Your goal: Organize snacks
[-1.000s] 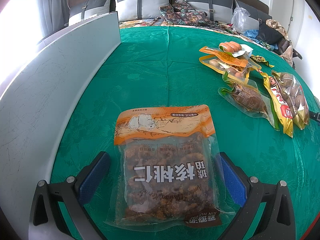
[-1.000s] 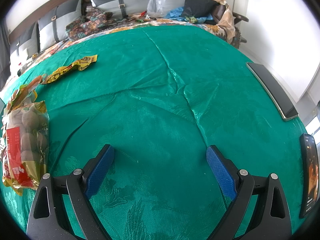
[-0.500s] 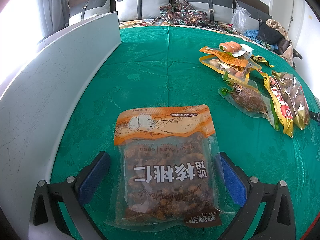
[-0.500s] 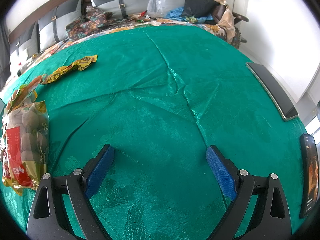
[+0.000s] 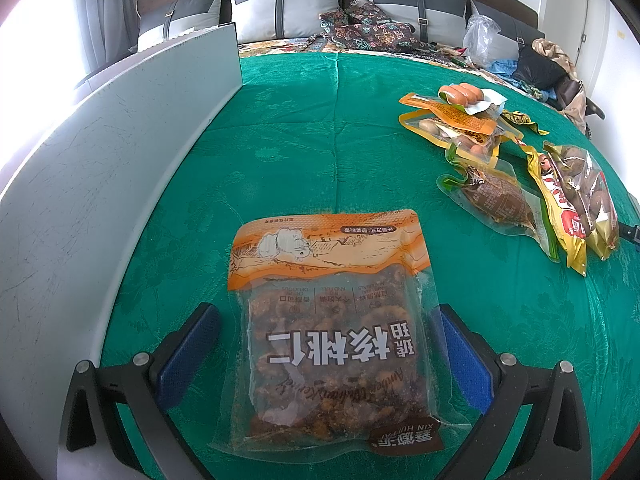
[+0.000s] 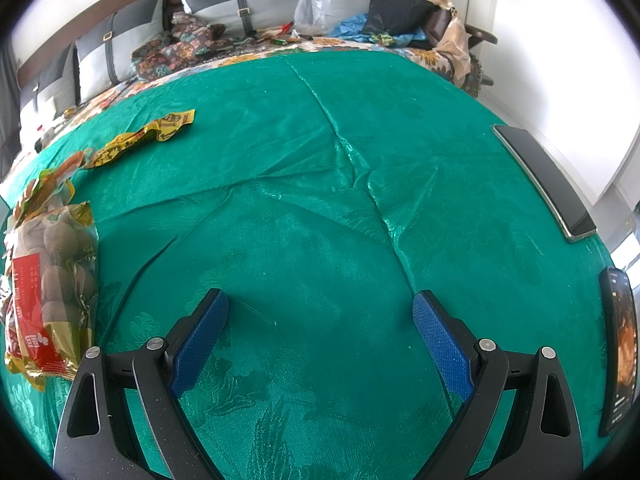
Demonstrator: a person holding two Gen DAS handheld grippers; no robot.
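Left gripper gapes wide astride the amber walnut bag; its slick film could slip when pinched.

Open green tabletop ahead of the right tongs; white board walling the left, snack packets clustered right.

Grey headboard cushions, white walls, daylight.
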